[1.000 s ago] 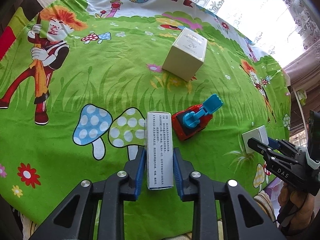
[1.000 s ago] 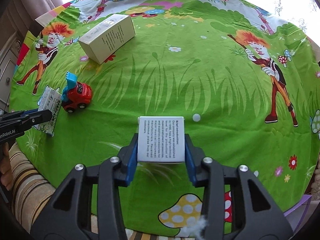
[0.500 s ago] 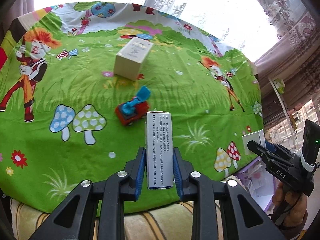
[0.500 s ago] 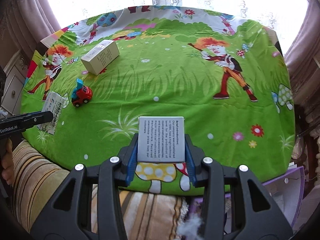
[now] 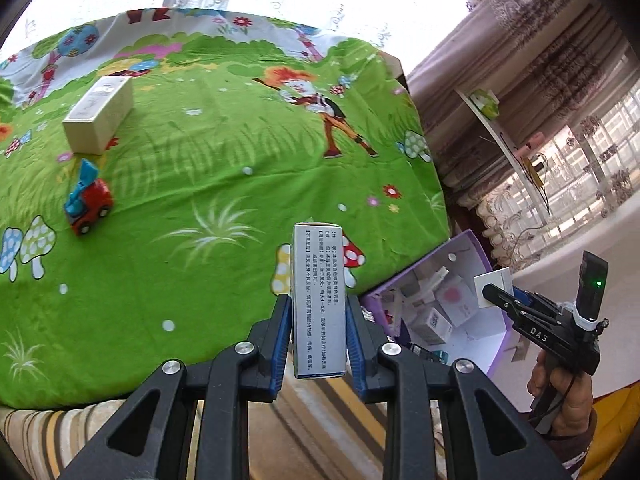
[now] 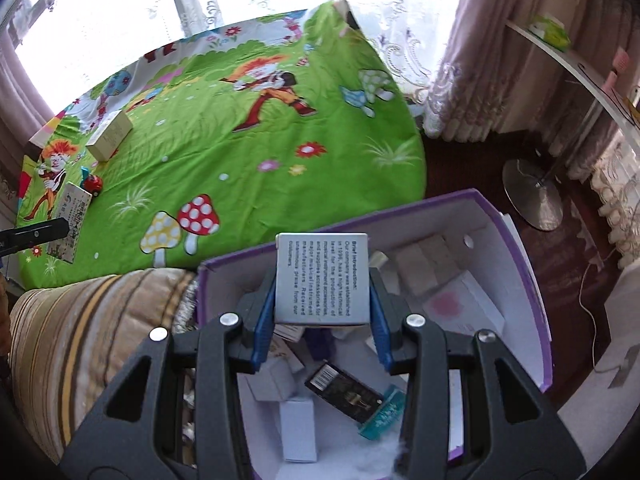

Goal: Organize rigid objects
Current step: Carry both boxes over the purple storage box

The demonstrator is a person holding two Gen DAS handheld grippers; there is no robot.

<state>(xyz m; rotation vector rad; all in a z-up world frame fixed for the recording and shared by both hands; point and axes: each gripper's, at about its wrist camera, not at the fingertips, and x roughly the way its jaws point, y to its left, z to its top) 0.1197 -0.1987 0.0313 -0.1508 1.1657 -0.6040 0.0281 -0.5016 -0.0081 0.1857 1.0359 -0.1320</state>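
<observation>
A narrow white carton point(image 5: 319, 300) is pinched by the left gripper point(image 5: 319, 344), long axis running forward along the fingers, above the bed's edge. A squarish grey box point(image 6: 322, 278) is clamped by the right gripper point(image 6: 322, 320) above the purple bin point(image 6: 524, 240), where small boxes point(image 6: 298, 428) are heaped.

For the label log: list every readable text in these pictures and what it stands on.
"DAS": on the right gripper, seen from the left wrist.
"Brief Introduction:" with blurred English lines below: square grey box in the right gripper.
Chinese print, too small to read: narrow white box in the left gripper.
</observation>
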